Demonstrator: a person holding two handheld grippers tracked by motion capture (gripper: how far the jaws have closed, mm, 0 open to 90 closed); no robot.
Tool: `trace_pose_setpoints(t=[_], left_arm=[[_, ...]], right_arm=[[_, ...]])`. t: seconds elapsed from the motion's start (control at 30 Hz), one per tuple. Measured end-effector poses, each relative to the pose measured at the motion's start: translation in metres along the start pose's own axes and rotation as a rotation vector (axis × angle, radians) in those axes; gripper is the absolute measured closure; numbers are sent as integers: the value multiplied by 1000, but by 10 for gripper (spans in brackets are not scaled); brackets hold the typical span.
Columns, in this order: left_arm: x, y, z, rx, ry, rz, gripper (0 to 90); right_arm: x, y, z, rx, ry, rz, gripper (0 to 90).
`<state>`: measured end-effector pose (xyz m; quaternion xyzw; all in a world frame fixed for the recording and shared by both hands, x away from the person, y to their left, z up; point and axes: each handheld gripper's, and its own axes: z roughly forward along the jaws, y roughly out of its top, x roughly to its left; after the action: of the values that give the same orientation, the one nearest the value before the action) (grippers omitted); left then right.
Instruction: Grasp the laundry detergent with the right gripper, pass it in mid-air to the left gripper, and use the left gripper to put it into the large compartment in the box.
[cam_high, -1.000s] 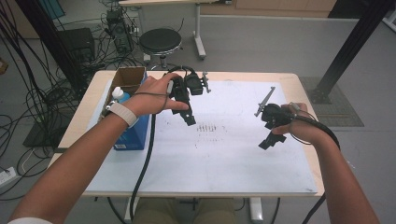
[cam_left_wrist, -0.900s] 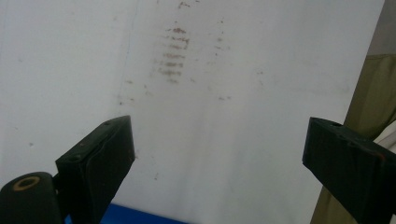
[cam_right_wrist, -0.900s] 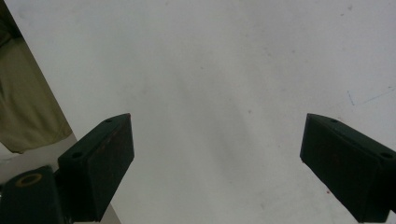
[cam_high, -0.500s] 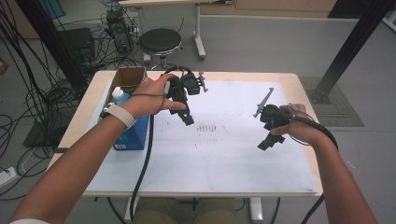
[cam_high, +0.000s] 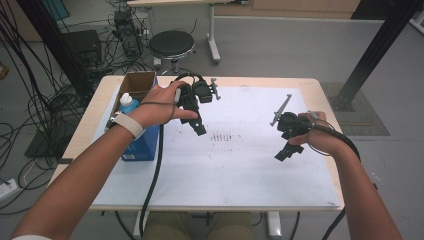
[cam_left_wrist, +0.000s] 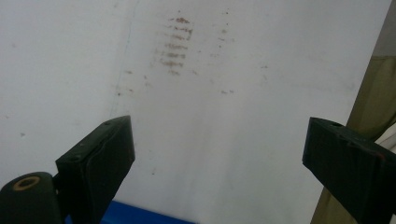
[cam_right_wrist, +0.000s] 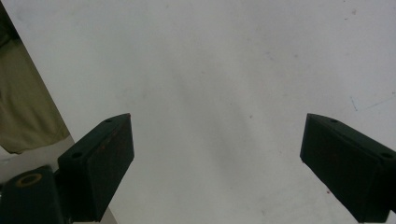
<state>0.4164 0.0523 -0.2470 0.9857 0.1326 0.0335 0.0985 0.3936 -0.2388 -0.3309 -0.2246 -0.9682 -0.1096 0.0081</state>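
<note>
My left gripper (cam_high: 199, 131) hangs over the back left of the white sheet (cam_high: 225, 170), held in the person's left hand next to the blue box. In the left gripper view its black jaws stand wide apart (cam_left_wrist: 217, 154) with nothing between them, looking down on a patch of brown marks (cam_left_wrist: 175, 46). My right gripper (cam_high: 282, 154) hovers over the right side of the sheet in the person's right hand. Its jaws (cam_right_wrist: 217, 154) are also spread wide, with bare white sheet (cam_right_wrist: 233, 70) below them. Those brown marks (cam_high: 222, 137) lie on the sheet between the two grippers.
A blue box (cam_high: 142, 145) with a white bottle (cam_high: 127, 104) behind it and an open cardboard box (cam_high: 137, 85) stand at the table's left edge. A black cable (cam_high: 155, 175) trails from the left gripper to the front edge. A stool (cam_high: 171, 44) and cables lie beyond the table.
</note>
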Motion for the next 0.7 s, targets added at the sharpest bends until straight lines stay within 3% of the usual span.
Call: trace_pose_setpoints(t=[0.7], left_arm=[[1, -4, 1, -4, -4, -7, 96]], right_arm=[[2, 0, 1, 0, 1, -2, 99]])
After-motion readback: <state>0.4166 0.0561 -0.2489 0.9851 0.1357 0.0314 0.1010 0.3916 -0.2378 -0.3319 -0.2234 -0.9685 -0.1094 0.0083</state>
